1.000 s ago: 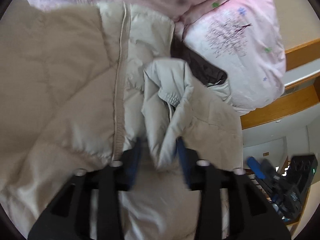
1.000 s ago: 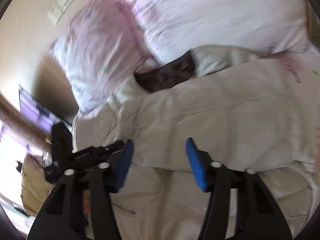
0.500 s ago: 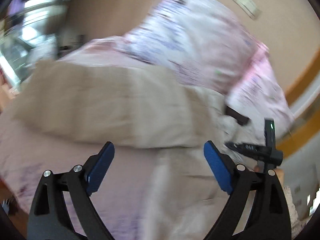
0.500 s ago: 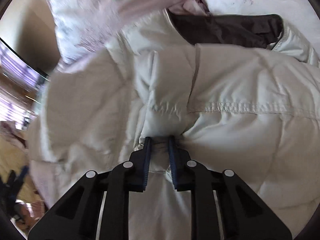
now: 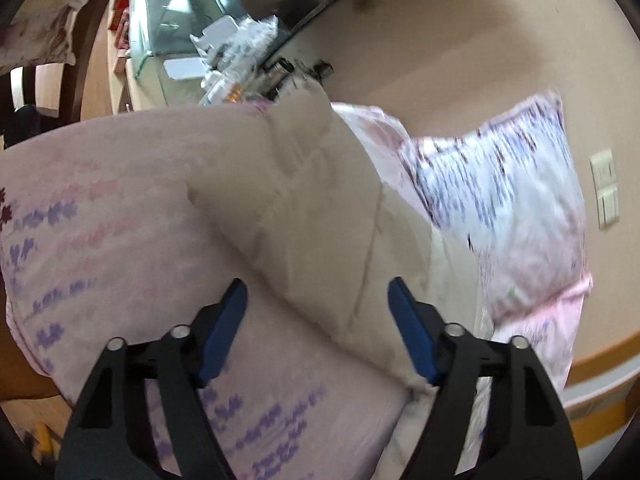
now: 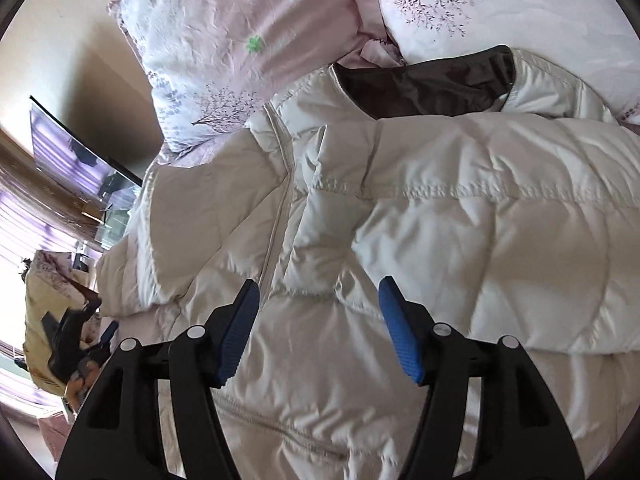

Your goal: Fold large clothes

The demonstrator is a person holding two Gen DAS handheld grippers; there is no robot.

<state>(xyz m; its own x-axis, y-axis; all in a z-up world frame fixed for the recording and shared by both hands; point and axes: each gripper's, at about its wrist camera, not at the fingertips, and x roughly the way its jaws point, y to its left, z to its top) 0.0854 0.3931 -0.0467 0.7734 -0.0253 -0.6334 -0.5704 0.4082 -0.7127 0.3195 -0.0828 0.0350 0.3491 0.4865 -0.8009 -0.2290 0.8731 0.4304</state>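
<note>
Jacket (image 6: 460, 240): puffy, soft, light, prob slippery; grab hem/seam. Left gripper (image 5: 318, 320) closing, empty; right gripper (image 6: 318, 320) opening, empty.

Bed (image 5: 120, 248) with pink flowered sheet; cream puffy jacket (image 6: 440, 240) spread flat on it, pillows (image 6: 224, 52) just beside the jacket's collar end.

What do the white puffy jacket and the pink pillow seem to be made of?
Jacket: probably smooth, slightly shiny synthetic shell over soft filling; stitched seams split it into puffy panels, and the lining is dark. Pillow: likely matte woven cotton-like cloth, finely wrinkled, printed with branches.
</note>
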